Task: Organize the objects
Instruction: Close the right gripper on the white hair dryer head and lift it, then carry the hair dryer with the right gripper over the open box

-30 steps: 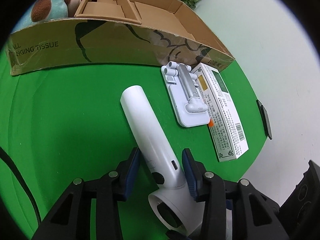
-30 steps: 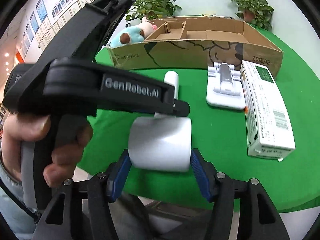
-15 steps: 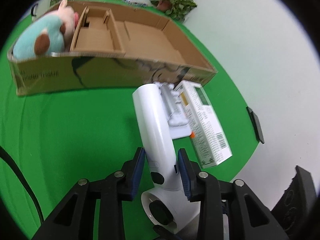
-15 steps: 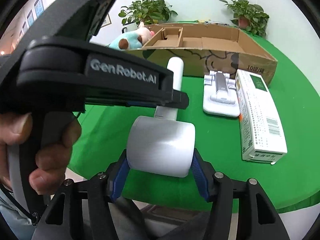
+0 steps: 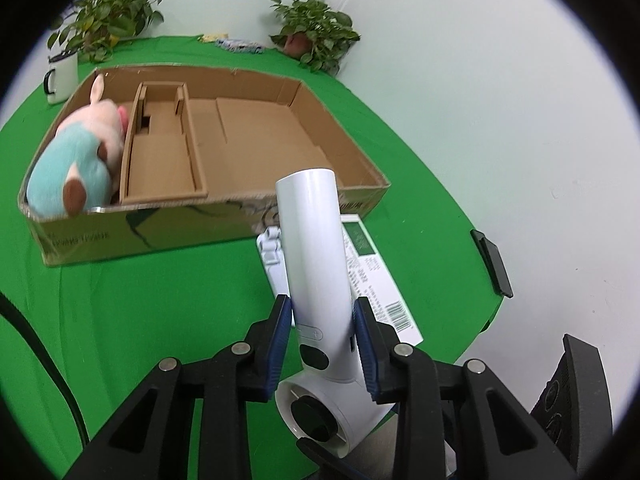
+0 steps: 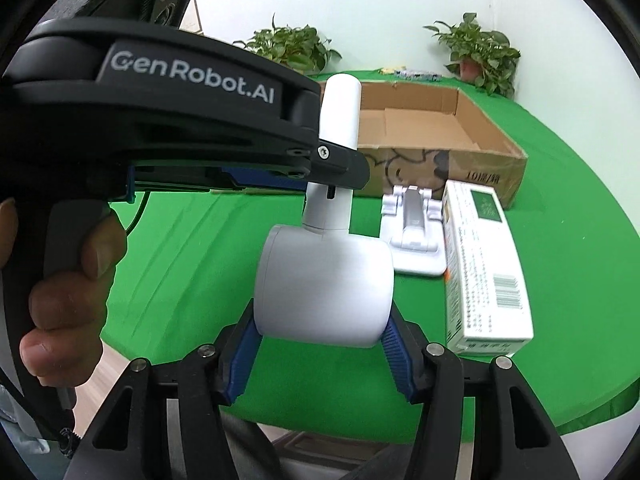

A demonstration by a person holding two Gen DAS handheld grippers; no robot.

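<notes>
A white hair dryer (image 5: 316, 256) is held in the air by both grippers. My left gripper (image 5: 322, 332) is shut on its handle. My right gripper (image 6: 322, 340) is shut on its round head (image 6: 324, 284). The handle points up and away toward the open cardboard box (image 5: 240, 216) on the green table. A plush toy (image 5: 76, 160) lies in the box's left compartment. A white phone stand (image 6: 412, 236) and a white carton (image 6: 484, 264) lie on the table in front of the box, partly hidden behind the dryer in the left wrist view.
A white mug (image 5: 60, 80) and potted plants (image 5: 316, 40) stand at the far side of the table. A black device (image 5: 492, 264) lies at the table's right edge. The left gripper body and the hand (image 6: 76, 280) fill the left of the right wrist view.
Both grippers have lifted the hair dryer off the table and tilted its handle upward. The left gripper closed on the handle. The box now shows from higher up.
</notes>
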